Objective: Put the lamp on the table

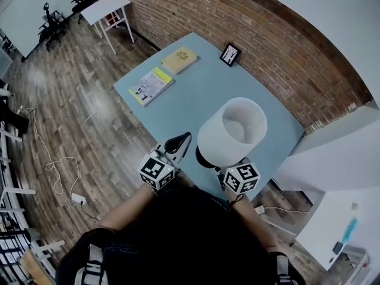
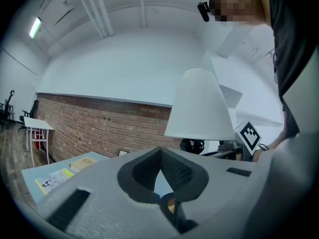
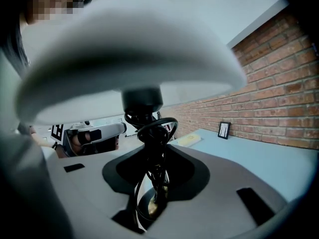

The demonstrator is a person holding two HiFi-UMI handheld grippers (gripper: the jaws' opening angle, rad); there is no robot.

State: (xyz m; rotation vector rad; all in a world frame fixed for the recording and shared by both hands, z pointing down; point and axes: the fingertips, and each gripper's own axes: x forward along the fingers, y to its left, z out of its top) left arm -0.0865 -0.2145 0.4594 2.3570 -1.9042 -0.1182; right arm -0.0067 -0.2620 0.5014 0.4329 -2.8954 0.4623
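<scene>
The lamp has a white shade (image 1: pixel 234 132), a black stem (image 3: pixel 149 148) wound with black cord, and a dark base (image 1: pixel 205 159). It stands upright over the near edge of the light blue table (image 1: pixel 196 100). My right gripper (image 3: pixel 155 156) is shut on the stem below the shade; in the head view only its marker cube (image 1: pixel 242 178) shows. My left gripper (image 1: pixel 181 141) hangs just left of the lamp, jaw tips together, holding nothing. The left gripper view has the lamp (image 2: pixel 199 108) to the right, beyond that gripper (image 2: pixel 160 156).
On the table's far part lie a yellow book (image 1: pixel 179 59) and a magazine (image 1: pixel 151 85); a small picture frame (image 1: pixel 230 54) leans by the brick wall. A cable and power strip (image 1: pixel 77 199) lie on the wooden floor at left. A white table (image 1: pixel 105 8) stands further off.
</scene>
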